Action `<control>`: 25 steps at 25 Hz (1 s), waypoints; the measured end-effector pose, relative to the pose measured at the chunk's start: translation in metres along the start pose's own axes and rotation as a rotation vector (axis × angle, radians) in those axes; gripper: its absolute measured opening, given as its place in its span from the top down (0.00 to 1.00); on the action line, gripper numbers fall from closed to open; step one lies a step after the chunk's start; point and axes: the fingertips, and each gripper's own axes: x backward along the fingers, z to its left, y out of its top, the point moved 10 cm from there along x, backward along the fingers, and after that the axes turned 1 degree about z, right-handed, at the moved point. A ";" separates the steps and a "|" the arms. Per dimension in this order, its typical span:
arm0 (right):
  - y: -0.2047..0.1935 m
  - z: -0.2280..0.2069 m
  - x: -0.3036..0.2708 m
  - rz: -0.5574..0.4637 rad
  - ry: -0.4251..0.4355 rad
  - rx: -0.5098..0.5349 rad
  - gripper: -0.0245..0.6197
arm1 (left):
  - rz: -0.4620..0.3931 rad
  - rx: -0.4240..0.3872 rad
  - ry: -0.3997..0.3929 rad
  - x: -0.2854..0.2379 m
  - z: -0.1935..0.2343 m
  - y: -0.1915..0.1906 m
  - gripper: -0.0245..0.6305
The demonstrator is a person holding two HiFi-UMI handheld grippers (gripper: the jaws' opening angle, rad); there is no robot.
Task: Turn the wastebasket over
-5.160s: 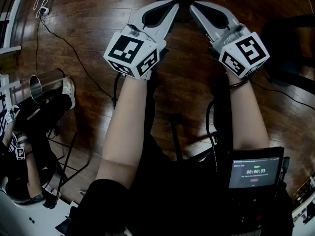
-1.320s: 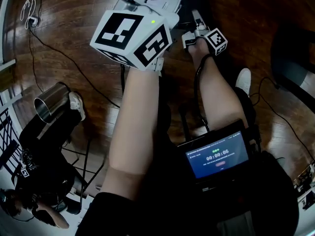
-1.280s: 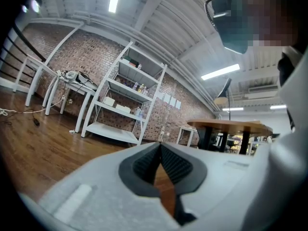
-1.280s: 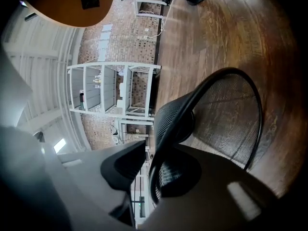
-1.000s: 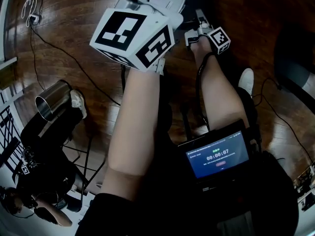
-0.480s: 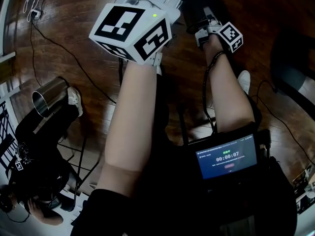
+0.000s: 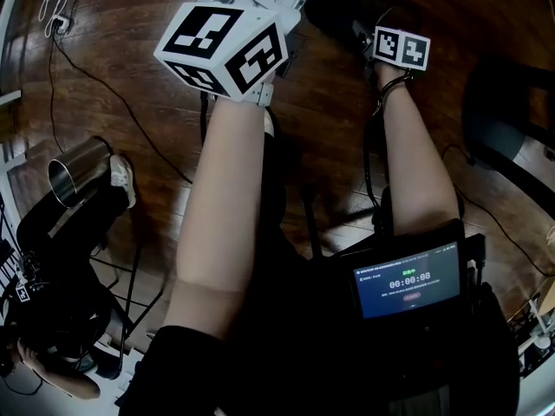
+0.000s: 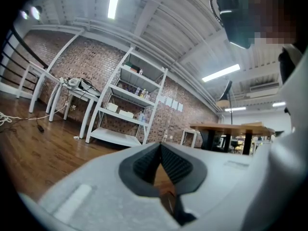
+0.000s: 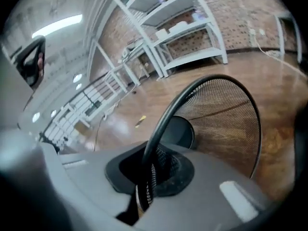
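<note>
The wastebasket (image 9: 226,114) is black wire mesh with a thick black rim. It hangs tilted off the wooden floor, its mouth facing the right gripper view and its round base (image 9: 179,131) behind. My right gripper (image 9: 143,186) is shut on the rim, one pad inside the mesh and one outside. In the head view the wastebasket (image 7: 340,5) is a dark shape at the top, just past the right marker cube (image 7: 401,47); the jaws there are hidden. My left gripper (image 8: 160,146) is shut on nothing and points level across the room, clear of the wastebasket. Its cube (image 7: 221,46) fills the head view's upper left.
A seated person at the left holds a steel cup (image 7: 69,170). Cables (image 7: 113,85) run over the floor. A dark chair (image 7: 512,120) stands at the right. White shelves (image 8: 127,105) and a wooden table (image 8: 231,127) line the brick wall. A screen (image 7: 408,280) hangs at my waist.
My right gripper has risen and rolled with the wastebasket in its grip, so its cube now shows a different face. The left gripper has drifted slightly toward the top of the head view.
</note>
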 end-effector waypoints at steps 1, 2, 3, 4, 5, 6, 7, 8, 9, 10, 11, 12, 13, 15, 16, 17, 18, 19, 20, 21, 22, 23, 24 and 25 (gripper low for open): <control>0.001 0.005 -0.003 0.061 -0.018 0.081 0.95 | 0.003 -0.002 0.005 0.003 0.003 -0.001 0.96; 0.001 0.009 -0.006 0.122 -0.034 0.161 0.95 | 0.006 -0.003 0.011 0.006 0.007 -0.002 0.96; 0.001 0.012 -0.008 0.180 -0.050 0.239 0.95 | 0.008 -0.003 0.017 0.008 0.010 -0.003 0.96; 0.002 0.014 -0.010 0.231 -0.065 0.313 0.94 | 0.010 -0.002 0.023 0.009 0.011 -0.004 0.96; 0.002 0.014 -0.011 0.275 -0.080 0.380 0.94 | 0.012 -0.001 0.027 0.008 0.012 -0.005 0.96; 0.001 0.014 -0.011 0.313 -0.094 0.440 0.94 | 0.013 -0.001 0.029 0.007 0.011 -0.005 0.96; 0.000 0.014 -0.012 0.347 -0.109 0.495 0.94 | 0.013 -0.002 0.030 0.006 0.011 -0.006 0.96; -0.002 0.016 -0.014 0.381 -0.124 0.552 0.94 | 0.012 -0.002 0.031 0.005 0.010 -0.006 0.96; -0.004 0.021 -0.017 0.414 -0.135 0.617 0.94 | 0.011 -0.002 0.030 0.006 0.010 -0.006 0.96; -0.006 0.028 -0.020 0.444 -0.135 0.685 0.94 | 0.009 -0.001 0.030 0.006 0.010 -0.004 0.96; -0.008 0.037 -0.023 0.473 -0.123 0.749 0.93 | 0.008 0.000 0.028 0.006 0.010 -0.003 0.96; -0.012 0.045 -0.027 0.508 -0.107 0.800 0.93 | 0.006 0.001 0.027 0.005 0.010 -0.001 0.96; -0.018 0.050 -0.030 0.552 -0.094 0.840 0.92 | 0.003 0.001 0.026 0.005 0.011 0.000 0.96; -0.032 0.056 -0.034 0.639 -0.077 0.910 0.92 | 0.000 0.002 0.025 0.007 0.011 0.002 0.96; -0.036 0.060 -0.036 0.661 -0.072 0.957 0.92 | 0.000 0.002 0.026 0.008 0.012 0.002 0.96; -0.038 0.064 -0.037 0.672 -0.067 1.003 0.92 | 0.001 0.001 0.028 0.008 0.012 0.003 0.96; -0.041 0.067 -0.039 0.687 -0.058 1.032 0.92 | 0.001 0.001 0.031 0.009 0.013 0.003 0.96; -0.045 0.069 -0.040 0.707 -0.044 1.046 0.92 | 0.001 0.001 0.033 0.009 0.013 0.004 0.96; -0.050 0.069 -0.042 0.726 -0.026 1.053 0.92 | -0.002 0.000 0.036 0.009 0.014 0.005 0.96; -0.056 0.069 -0.043 0.748 -0.010 1.056 0.92 | -0.005 0.001 0.039 0.009 0.014 0.006 0.96; -0.063 0.067 -0.044 0.776 -0.001 1.058 0.92 | -0.009 0.003 0.043 0.008 0.015 0.006 0.96; -0.071 0.065 -0.045 0.804 0.004 1.061 0.91 | -0.014 0.006 0.046 0.008 0.015 0.007 0.96; -0.079 0.064 -0.046 0.825 0.005 1.065 0.90 | -0.018 0.009 0.048 0.006 0.014 0.007 0.96; -0.085 0.062 -0.048 0.837 0.005 1.067 0.89 | -0.020 0.012 0.048 0.005 0.014 0.007 0.96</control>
